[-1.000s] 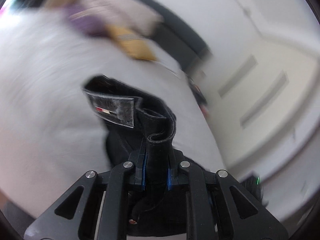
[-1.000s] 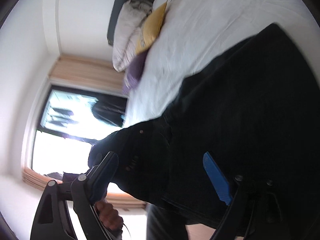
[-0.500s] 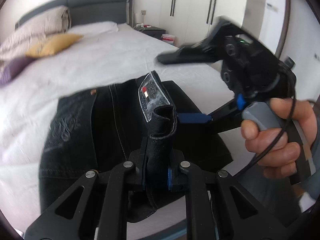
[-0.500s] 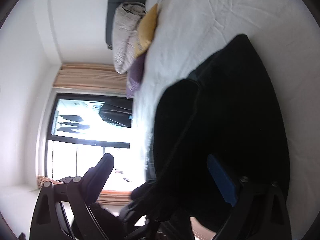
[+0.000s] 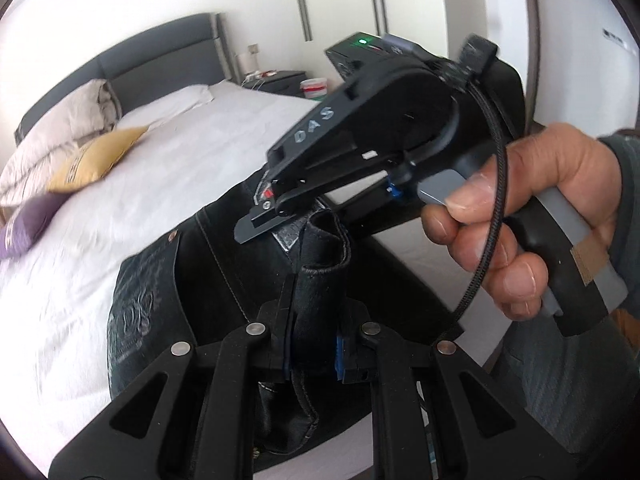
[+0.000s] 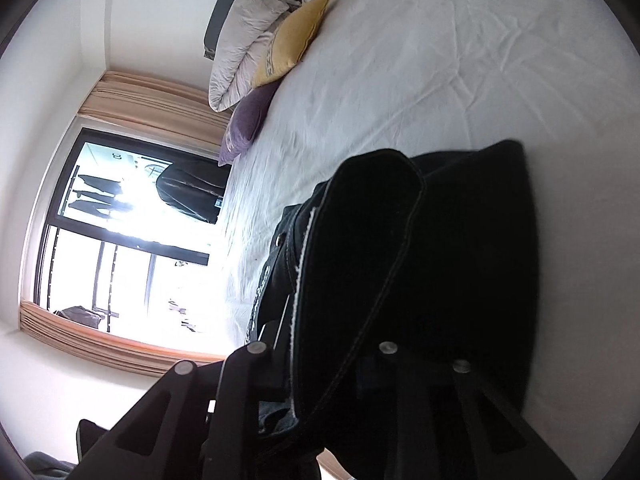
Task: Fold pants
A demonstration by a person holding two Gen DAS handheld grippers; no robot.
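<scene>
- My left hand-held gripper (image 5: 310,354) is clamped tight on a thick fold of the black pants (image 5: 224,264), close to the camera.
- My right hand-held gripper (image 6: 320,364) is closing, with a bunched edge of the pants between its fingers.
- The pants lie at the near edge of the bed (image 5: 168,152), partly lifted where I hold them.
- I think the pants are heavy and floppy, with stiff seams. The thick top band looks like the best place to grab.
- The left view shows my right hand (image 5: 532,220) squeezing its handle, plus the shiny label (image 5: 286,236). The right view misses these.
- The right view shows the window (image 6: 120,248), far off. Both views show the yellow pillow (image 6: 294,38) at the far end.
</scene>
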